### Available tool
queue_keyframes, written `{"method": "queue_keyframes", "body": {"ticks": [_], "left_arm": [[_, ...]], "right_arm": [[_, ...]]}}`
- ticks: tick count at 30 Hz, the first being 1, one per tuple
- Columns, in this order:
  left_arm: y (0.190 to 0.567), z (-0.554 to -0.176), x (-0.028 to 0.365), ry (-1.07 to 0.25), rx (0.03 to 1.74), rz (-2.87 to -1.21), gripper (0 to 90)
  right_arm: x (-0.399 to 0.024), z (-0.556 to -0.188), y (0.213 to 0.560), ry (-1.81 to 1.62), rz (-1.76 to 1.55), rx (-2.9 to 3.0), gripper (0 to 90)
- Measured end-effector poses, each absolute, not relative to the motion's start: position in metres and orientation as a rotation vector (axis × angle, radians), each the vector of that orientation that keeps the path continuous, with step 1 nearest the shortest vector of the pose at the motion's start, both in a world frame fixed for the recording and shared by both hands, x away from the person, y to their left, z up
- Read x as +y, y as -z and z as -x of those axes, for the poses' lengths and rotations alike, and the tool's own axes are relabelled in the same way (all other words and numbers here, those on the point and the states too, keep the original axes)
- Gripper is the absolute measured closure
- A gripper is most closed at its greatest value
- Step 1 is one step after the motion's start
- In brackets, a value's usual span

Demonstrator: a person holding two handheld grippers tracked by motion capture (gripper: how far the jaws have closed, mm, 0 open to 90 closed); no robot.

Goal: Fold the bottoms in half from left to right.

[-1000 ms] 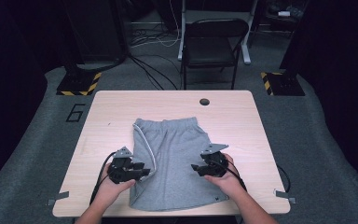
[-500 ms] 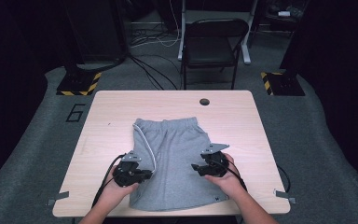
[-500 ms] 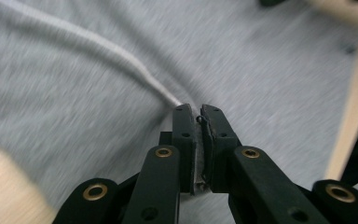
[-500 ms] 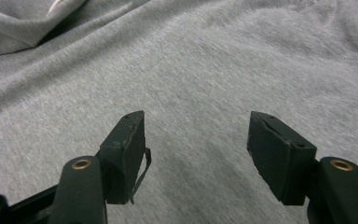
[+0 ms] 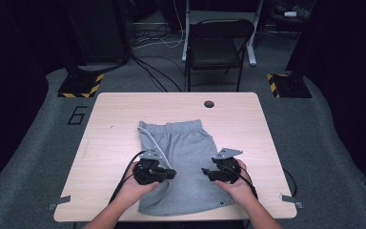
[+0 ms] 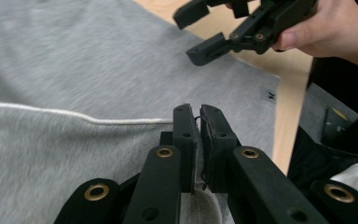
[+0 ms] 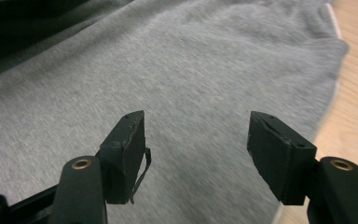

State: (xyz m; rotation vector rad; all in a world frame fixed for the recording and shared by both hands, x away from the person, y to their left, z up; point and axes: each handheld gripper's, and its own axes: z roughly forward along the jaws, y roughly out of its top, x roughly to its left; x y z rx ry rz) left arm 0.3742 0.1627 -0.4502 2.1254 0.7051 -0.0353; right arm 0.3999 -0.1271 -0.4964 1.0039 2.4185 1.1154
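Grey cotton shorts (image 5: 183, 164), soft knit with a white drawstring (image 5: 156, 143), lie flat on the pale wooden table (image 5: 109, 143), hem at the near edge and elastic waistband toward the far side. Nearest me, my left gripper (image 6: 195, 122) has just closed; its black jaws are pressed together on a fold of cloth at the left side of the shorts, a ridge of fabric rising between the pads. Just right of it, over the right side of the shorts, my right gripper (image 7: 193, 140) hovers with jaws spread wide, nothing between them, grey knit below. Beyond the waistband sits a small round dark hole (image 5: 208, 103) in the tabletop, and past the table a black folding chair (image 5: 217, 43).

My worry: the left pinch may hold one thin layer only, so lifting could slip free or drag the whole garment askew. With the right side unheld, any pull would bunch the cloth unevenly.
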Motion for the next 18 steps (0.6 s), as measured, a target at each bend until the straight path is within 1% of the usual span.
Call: {"method": "queue_keyframes", "body": {"ticks": [3, 6, 10, 14, 18], "left_arm": [[0.454, -0.376, 0.146, 0.073, 0.666, -2.147, 85.1], [0.461, -0.377, 0.134, 0.077, 0.648, -2.184, 85.1], [0.483, -0.384, 0.122, 0.12, 0.677, -2.227, 85.1], [0.499, -0.381, 0.109, 0.154, 0.659, -2.277, 85.1], [0.503, -0.377, 0.104, 0.159, 0.627, -2.29, 85.1]], "right_arm": [[-0.133, -0.397, 0.495, -1.128, -1.041, 2.389, 36.3], [-0.139, -0.396, 0.494, -1.127, -1.054, 2.38, 36.3], [-0.143, -0.394, 0.495, -1.121, -1.056, 2.376, 36.3], [-0.144, -0.394, 0.495, -1.117, -1.068, 2.374, 36.3], [-0.146, -0.394, 0.496, -1.11, -1.075, 2.376, 36.3]]}}
